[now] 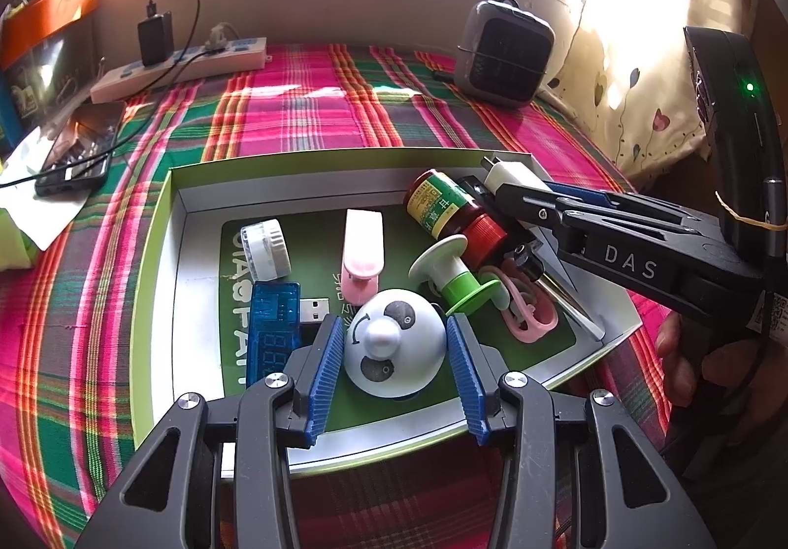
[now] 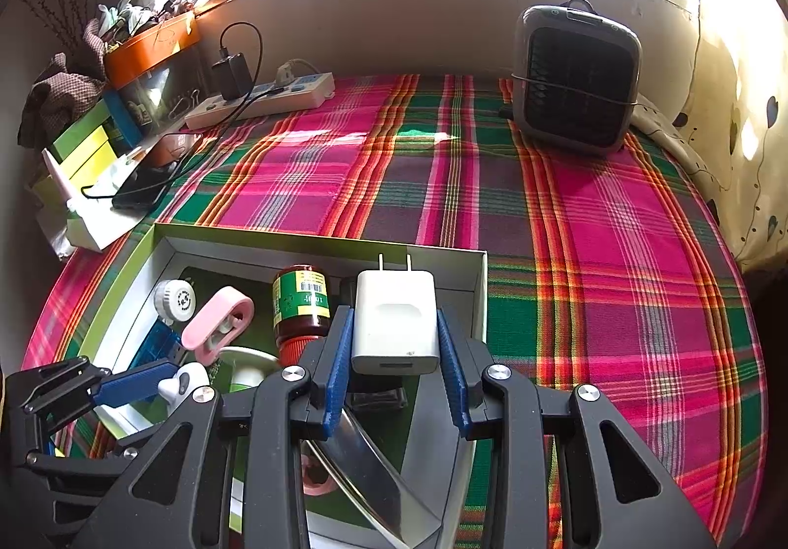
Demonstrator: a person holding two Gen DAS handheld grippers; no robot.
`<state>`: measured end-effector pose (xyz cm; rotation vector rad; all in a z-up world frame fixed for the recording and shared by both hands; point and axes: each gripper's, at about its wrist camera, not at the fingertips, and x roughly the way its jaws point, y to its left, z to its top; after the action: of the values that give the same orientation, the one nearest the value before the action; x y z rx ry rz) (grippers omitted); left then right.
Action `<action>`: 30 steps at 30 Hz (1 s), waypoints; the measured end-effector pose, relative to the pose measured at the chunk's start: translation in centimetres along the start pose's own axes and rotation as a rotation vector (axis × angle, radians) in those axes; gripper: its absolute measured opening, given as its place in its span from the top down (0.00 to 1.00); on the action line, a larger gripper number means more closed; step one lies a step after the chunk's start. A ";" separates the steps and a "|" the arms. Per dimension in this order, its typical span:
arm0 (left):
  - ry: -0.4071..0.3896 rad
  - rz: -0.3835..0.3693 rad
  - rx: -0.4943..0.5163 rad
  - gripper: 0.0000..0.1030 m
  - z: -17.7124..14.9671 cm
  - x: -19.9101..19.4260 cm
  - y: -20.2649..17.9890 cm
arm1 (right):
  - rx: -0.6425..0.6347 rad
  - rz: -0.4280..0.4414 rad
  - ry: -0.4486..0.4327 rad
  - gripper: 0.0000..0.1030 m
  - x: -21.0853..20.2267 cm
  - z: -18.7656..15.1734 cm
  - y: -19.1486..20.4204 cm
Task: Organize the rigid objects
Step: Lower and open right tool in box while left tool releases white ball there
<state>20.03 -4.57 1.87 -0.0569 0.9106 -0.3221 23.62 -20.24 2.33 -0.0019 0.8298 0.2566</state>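
On the left of the plaid-covered table a phone (image 1: 79, 150) lies on its charging cable, with a power strip (image 1: 182, 69) behind it against the wall. Next comes the shallow green-rimmed box (image 1: 157, 253) into which the small rigid objects are being gathered. At its left end sit a white round cap (image 1: 266, 248) and a blue USB meter (image 1: 273, 327), then a pink clip (image 1: 363, 253) lying flat.

The left gripper (image 1: 394, 352) straddles a white panda-faced dome (image 1: 391, 344) at the near edge of the box; the blue pads stand just beside its flanks, and I cannot tell from this angle whether they press or merely bracket it. It reads as a grasp either being taken or just let go.

Right of the dome, a green-and-white spool-shaped piece (image 1: 453, 273) leans on a red-capped bottle (image 1: 445, 209), with a pink ring (image 1: 534, 320) and a metal blade (image 2: 374, 465) crowding that corner.

The right gripper (image 2: 396, 352) is clamped on a white USB wall charger (image 2: 396, 320), prongs pointing away, held over the box's right end, probably so it can be set down inside. The bottle and spool leave little free floor there. A small desk fan (image 2: 574, 76) stands well apart at the far right.
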 end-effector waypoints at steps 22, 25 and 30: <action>-0.005 0.007 0.003 0.58 -0.1 -0.4 -0.4 | 0.004 -0.005 -0.008 0.59 -0.3 -0.1 0.1; -0.006 0.011 0.003 0.58 -0.1 -0.5 -0.4 | 0.003 -0.005 -0.010 0.59 -0.4 -0.1 0.1; -0.011 0.016 0.003 0.58 -0.1 -0.8 -0.6 | 0.007 -0.004 -0.015 0.59 -0.7 -0.1 0.1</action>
<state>19.35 -4.87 2.49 -0.0489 0.8990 -0.3076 23.10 -20.35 2.78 0.0053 0.8154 0.2497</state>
